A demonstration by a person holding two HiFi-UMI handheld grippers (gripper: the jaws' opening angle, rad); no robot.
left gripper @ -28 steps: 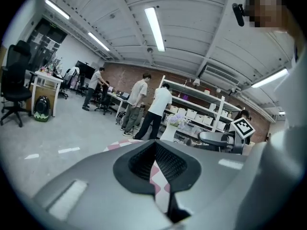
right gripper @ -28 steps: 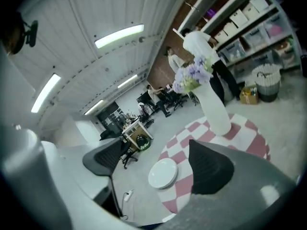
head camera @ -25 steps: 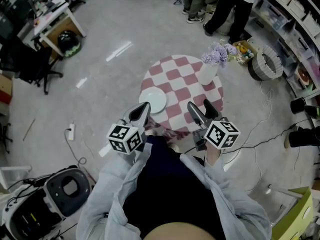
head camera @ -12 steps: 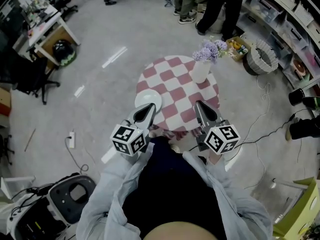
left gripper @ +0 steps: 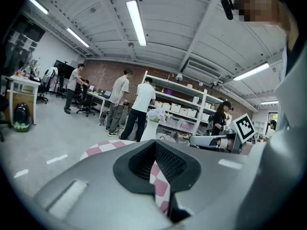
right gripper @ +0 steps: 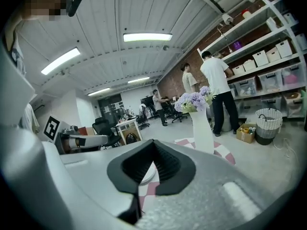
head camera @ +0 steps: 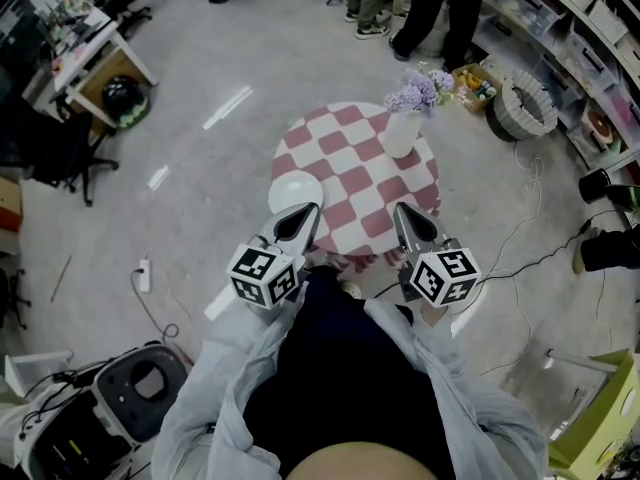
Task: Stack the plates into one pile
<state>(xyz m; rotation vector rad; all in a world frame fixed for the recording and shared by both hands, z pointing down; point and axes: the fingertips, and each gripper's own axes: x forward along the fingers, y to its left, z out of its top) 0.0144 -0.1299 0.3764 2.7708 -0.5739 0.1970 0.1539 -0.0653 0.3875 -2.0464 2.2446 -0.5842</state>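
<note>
Left gripper (head camera: 300,218) is held over the near-left edge of the round table (head camera: 360,173). Its jaws are clenched together with nothing between them, and it points away from the person across the pink-and-white checked cloth. Right gripper (head camera: 405,216) is over the near-right edge. It points the same way, and its jaws are also pressed shut and empty.

The white plate (head camera: 296,192) lies on the cloth at the table's left side, just beyond the left gripper's tip and a little to its left. No view shows whether the two touch. The plate is well to the left of the right gripper, and in the right gripper view it (right gripper: 147,174) shows low, behind the closed jaws. Whether it is one plate or several cannot be told.

Farther off, on the table's far-right side, a white vase (head camera: 400,136) of purple flowers (head camera: 415,93) stands upright. Beyond the table, people (head camera: 455,8) stand near the shelves (head camera: 560,28).
</note>
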